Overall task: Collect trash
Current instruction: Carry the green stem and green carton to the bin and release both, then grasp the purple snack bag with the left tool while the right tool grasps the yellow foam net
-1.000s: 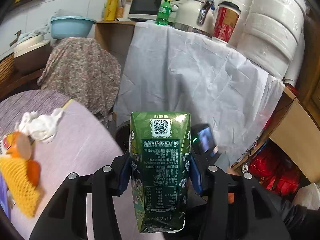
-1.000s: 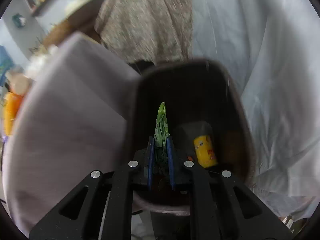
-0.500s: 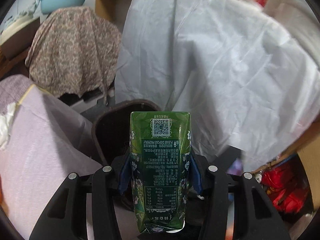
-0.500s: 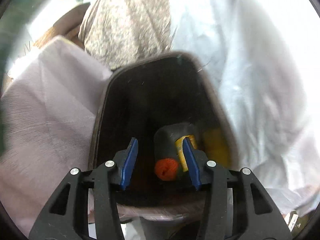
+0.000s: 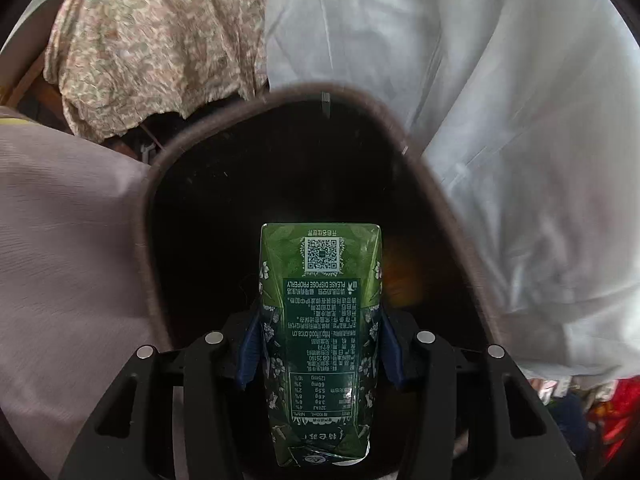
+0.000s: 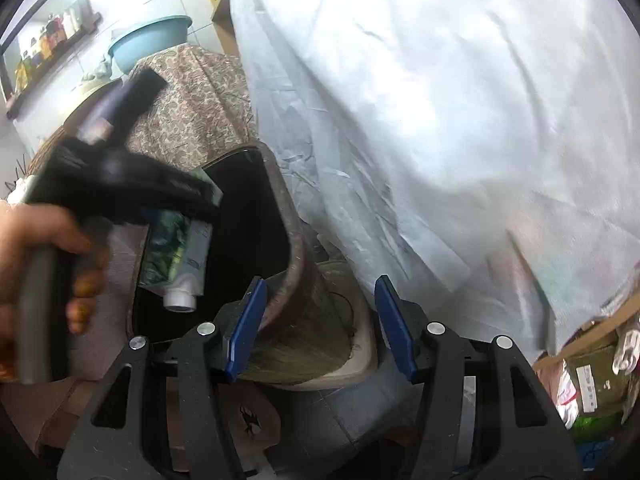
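Left wrist view: a white sheet [image 5: 460, 80] fills the upper right, a patterned floral cloth [image 5: 160, 40] the upper left, and a pale lilac tablecloth [image 5: 68, 240] the left edge. Between them, taking up the centre, gapes the dark trash bin [image 5: 436, 200] with its brownish rim. Its inside is almost black; an orange-yellow blur low on the right may be a piece of trash already in there, though the view is too dim to be sure. In the lower centre the left gripper [image 5: 320, 348] is clamped on a green drink carton [image 5: 320, 320], blue pads pressed to both its sides, the carton poised over the bin's mouth.

In the right wrist view the same sheet covers the right half, and the bin [image 6: 296, 248] sits at centre left, seen from the side. A teal basin [image 6: 148, 40] stands at upper left on the floral cloth. At the left edge a person's hand [image 6: 36, 248] holds the other tool, the carton [image 6: 176, 248] hanging over the opening with its white cap downward. At the bottom the right gripper [image 6: 320, 320] is opening, with nothing held between its jaws; the bin's outer wall lies behind them.
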Demonstrator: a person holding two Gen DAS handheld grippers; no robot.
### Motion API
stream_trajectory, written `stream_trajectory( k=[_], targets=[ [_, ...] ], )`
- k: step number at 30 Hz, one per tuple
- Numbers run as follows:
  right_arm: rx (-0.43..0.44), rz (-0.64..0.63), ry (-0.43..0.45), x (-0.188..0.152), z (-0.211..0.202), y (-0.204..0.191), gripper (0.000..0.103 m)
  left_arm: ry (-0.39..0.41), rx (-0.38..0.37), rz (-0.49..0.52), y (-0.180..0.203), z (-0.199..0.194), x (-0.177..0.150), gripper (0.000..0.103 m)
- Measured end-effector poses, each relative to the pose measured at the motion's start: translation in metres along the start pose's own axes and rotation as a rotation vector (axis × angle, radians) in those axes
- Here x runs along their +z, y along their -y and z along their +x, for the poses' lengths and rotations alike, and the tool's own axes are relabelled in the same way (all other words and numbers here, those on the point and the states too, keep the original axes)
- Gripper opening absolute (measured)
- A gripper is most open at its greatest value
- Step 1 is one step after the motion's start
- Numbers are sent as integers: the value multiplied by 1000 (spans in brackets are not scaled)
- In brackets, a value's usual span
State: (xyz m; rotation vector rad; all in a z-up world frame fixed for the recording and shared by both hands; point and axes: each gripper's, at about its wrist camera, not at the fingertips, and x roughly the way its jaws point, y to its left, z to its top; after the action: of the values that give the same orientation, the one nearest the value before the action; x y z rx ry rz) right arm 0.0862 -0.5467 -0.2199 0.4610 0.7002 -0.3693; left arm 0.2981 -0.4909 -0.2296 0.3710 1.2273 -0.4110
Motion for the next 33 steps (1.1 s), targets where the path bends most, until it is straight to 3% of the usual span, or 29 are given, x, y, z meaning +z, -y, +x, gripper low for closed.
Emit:
stream_trajectory(
  k=[10,13,16,19,21,27,29,33],
  targets=[
    [-19,63,30,-7,-10,24,57,-115,8,13,0,58,-2,49],
    [-20,68,34,-10,-16,27,57,-124,28,37,2,61,0,50],
    [-19,67,39,-9,-19,27,57,-99,18,28,1,50,5,59],
    [-16,61,59,-7,-27,25,58,-47,3,12,1,23,10,60],
    [-20,60,78,-4,-32,19,68,-8,7,-2,1,1,13,63],
    [-3,52,140,9,-57,7,70,188,-91,-25,-14,-110,15,73],
    [22,34,143,14,-65,-5,70,267,-128,-7,-20,-151,7,81],
    [111,-1,140,20,-77,-37,70,378,-181,25,-47,-211,-29,86]
  ],
)
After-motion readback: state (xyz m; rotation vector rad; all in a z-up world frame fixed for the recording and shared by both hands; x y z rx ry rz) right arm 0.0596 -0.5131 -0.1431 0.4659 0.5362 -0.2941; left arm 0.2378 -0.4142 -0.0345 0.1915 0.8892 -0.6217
